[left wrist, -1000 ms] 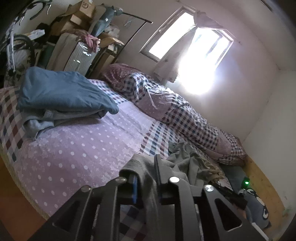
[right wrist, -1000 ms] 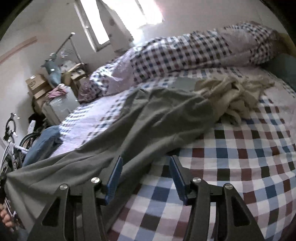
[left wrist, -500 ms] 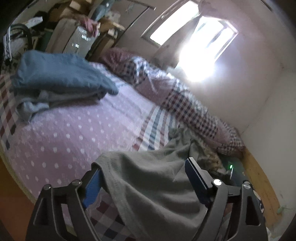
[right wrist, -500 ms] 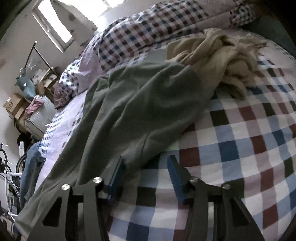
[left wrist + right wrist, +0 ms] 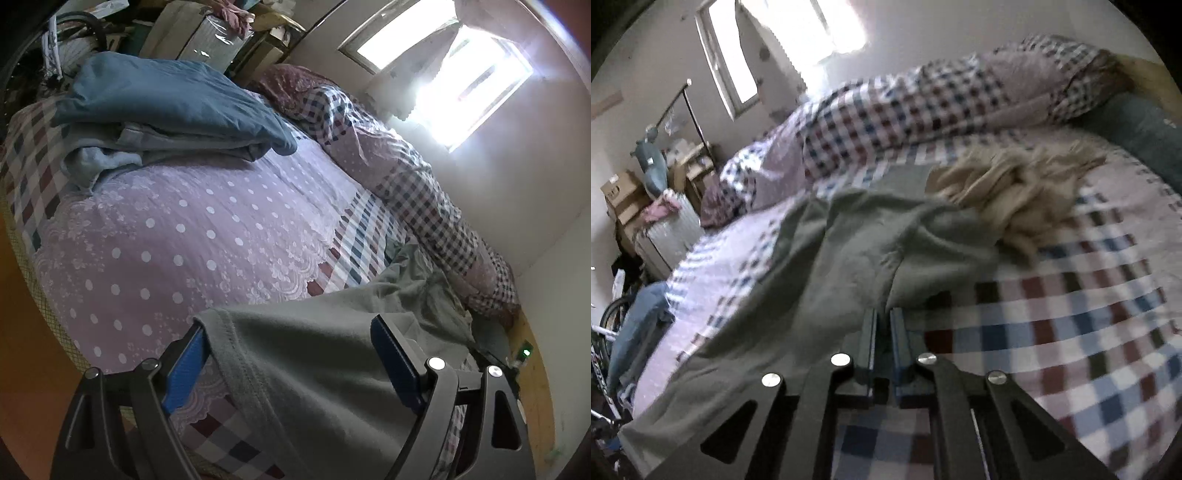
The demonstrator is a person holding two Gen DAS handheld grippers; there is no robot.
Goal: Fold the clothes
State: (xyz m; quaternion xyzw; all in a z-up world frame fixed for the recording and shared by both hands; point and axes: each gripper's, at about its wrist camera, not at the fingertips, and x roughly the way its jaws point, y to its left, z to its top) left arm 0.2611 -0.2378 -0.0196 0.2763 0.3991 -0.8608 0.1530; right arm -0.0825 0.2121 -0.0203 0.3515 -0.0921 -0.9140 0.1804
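Observation:
A grey-green garment (image 5: 831, 266) lies stretched across the checked bed sheet (image 5: 1071, 332). My right gripper (image 5: 882, 317) is shut on the garment's near edge, which bunches up at the fingertips. In the left wrist view the same garment (image 5: 325, 369) lies flat between the wide-open blue-padded jaws of my left gripper (image 5: 288, 343); its hemmed end is by the left pad (image 5: 184, 365), not gripped. A crumpled cream garment (image 5: 1015, 184) lies beyond the grey one.
A folded blue and grey pile (image 5: 166, 107) sits at the far end of the lilac dotted cover (image 5: 184, 236). A rolled checked quilt (image 5: 942, 107) runs along the wall. Boxes, a rack and a bicycle (image 5: 602, 332) crowd the bed's end. A dark pillow (image 5: 1145, 133) lies at the right.
My left gripper opened and let go of the grey garment's end, which now lies flat. My right gripper moved onto the garment's edge and shut on it.

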